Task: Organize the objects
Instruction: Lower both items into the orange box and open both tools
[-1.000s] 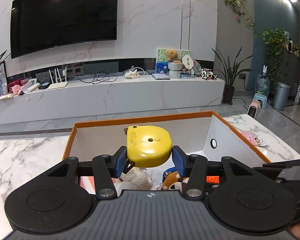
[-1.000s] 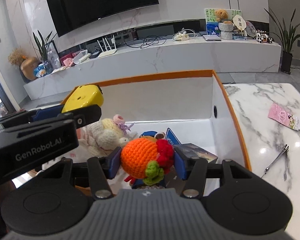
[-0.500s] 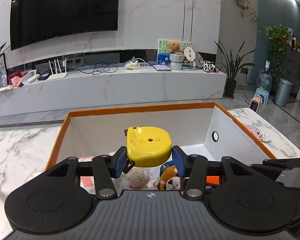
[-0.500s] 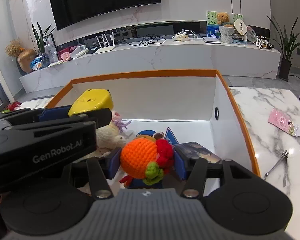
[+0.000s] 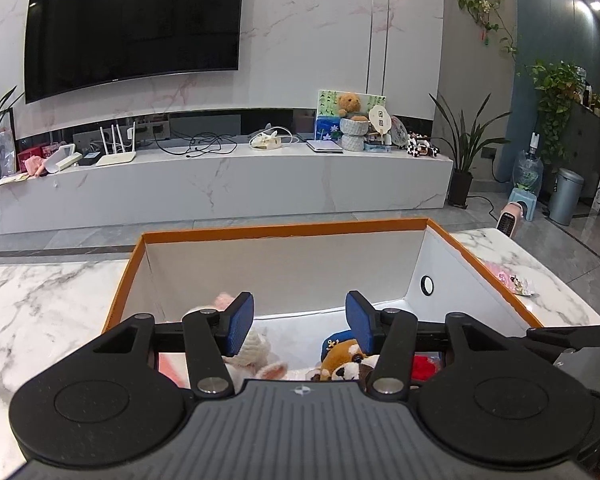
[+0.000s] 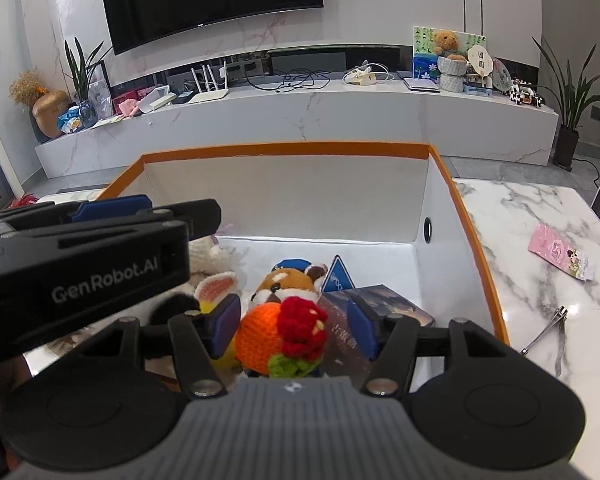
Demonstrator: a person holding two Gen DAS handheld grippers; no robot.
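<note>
Left wrist: left gripper [image 5: 300, 318] jaws just opening, empty (over box [image 5: 284, 231]); right gripper [image 6: 292, 326] loosening off crochet toy [image 6: 284, 334].

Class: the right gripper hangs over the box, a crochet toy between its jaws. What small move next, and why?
Probably lift the right gripper clear: its jaws have just been opening and stand off the orange crochet toy between them, over the box.

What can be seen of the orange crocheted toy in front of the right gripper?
The orange crocheted toy is a round ball of orange yarn with a red crocheted flower and a green tuft on its right side. It sits low between the blue pads of the right gripper, whose jaws have just been opening; gaps show on both sides. It is over the contents of the orange-rimmed box, in front of a plush.
</note>
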